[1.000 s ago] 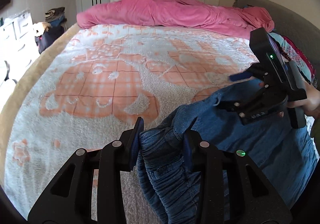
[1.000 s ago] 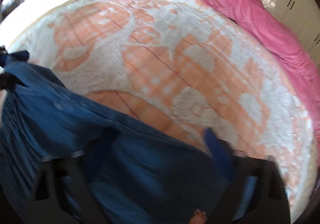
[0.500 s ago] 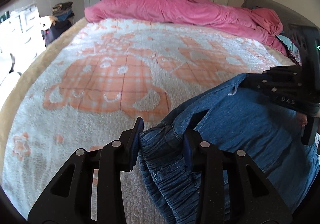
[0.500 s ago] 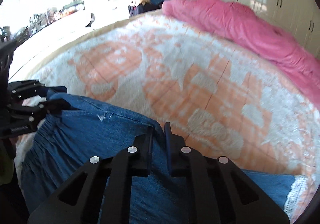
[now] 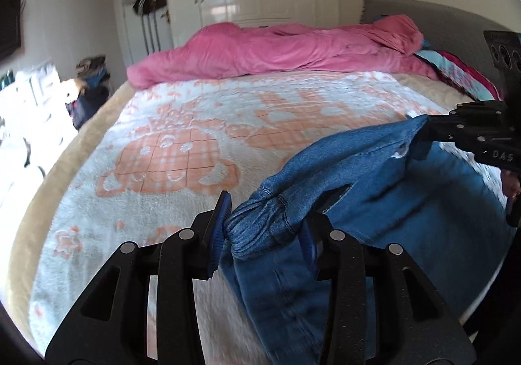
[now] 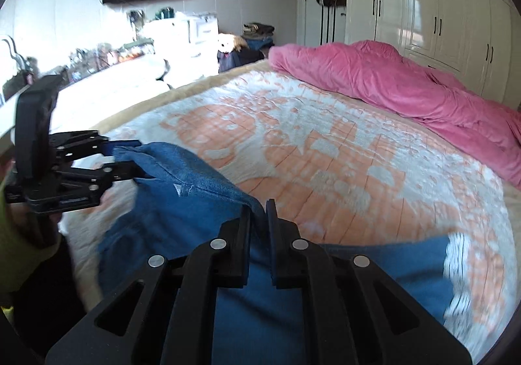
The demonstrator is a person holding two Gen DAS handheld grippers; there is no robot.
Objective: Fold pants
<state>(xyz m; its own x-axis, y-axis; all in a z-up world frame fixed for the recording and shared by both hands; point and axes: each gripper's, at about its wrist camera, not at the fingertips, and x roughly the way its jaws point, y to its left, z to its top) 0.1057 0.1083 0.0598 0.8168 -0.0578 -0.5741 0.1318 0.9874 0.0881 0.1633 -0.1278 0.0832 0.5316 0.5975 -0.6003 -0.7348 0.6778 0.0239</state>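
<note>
- My left gripper (image 5: 265, 228), jaws easing wider, still pinches the pants' (image 5: 374, 176) gathered denim waist.
- My right gripper (image 6: 259, 211) is clamped on a flat edge.
- The pants hang over the fuzzy blanket (image 5: 169, 150); the legs are cut off below.

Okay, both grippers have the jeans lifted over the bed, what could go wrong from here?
1. The left gripper holds a thick bunched wad of the jeans while its jaws are opening, so the denim may slip out.
2. The right gripper pinches only a thin edge, which could pull free under the weight.
3. The lower jeans drag on the blanket and may fold unevenly.
</note>
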